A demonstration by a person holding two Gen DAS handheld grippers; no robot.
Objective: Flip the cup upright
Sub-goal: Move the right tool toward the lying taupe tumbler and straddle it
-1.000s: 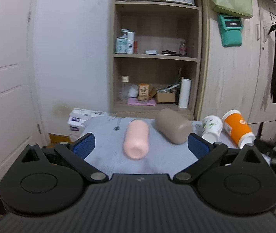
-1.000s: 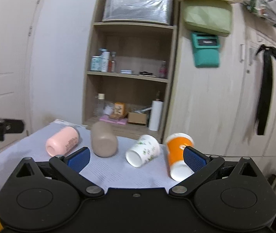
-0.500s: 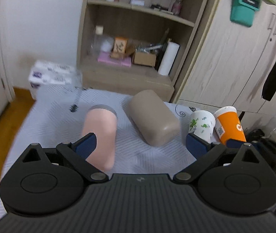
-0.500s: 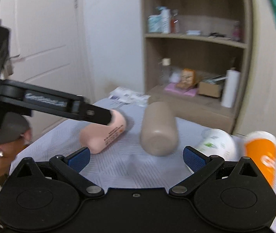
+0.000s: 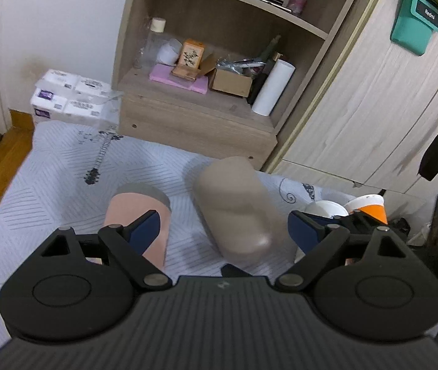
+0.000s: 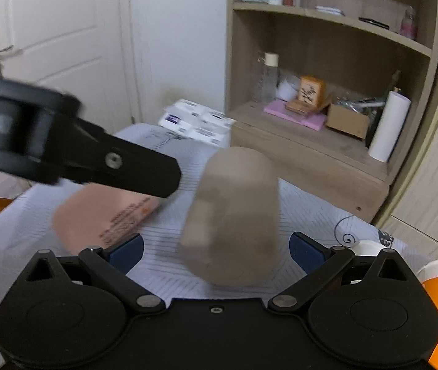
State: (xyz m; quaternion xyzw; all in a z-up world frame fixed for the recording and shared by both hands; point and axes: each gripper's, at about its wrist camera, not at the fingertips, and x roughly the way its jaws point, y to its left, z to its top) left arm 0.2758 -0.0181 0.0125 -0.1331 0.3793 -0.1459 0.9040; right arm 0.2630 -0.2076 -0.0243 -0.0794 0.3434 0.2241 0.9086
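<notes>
Fingers (image 6: 307, 251) of both grippers flank the lying taupe cup (image 6: 234, 215).

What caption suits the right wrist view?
Open right gripper nears a tan cup lying beside a pink cup.

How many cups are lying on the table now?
4, all on their sides: the pink cup at the left, the taupe cup beside it, then the white cup and the orange cup at the right, both partly hidden by the left gripper.

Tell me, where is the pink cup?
The pink cup lies on its side on the cloth-covered table, left of the brown cup, under the left gripper.
</notes>
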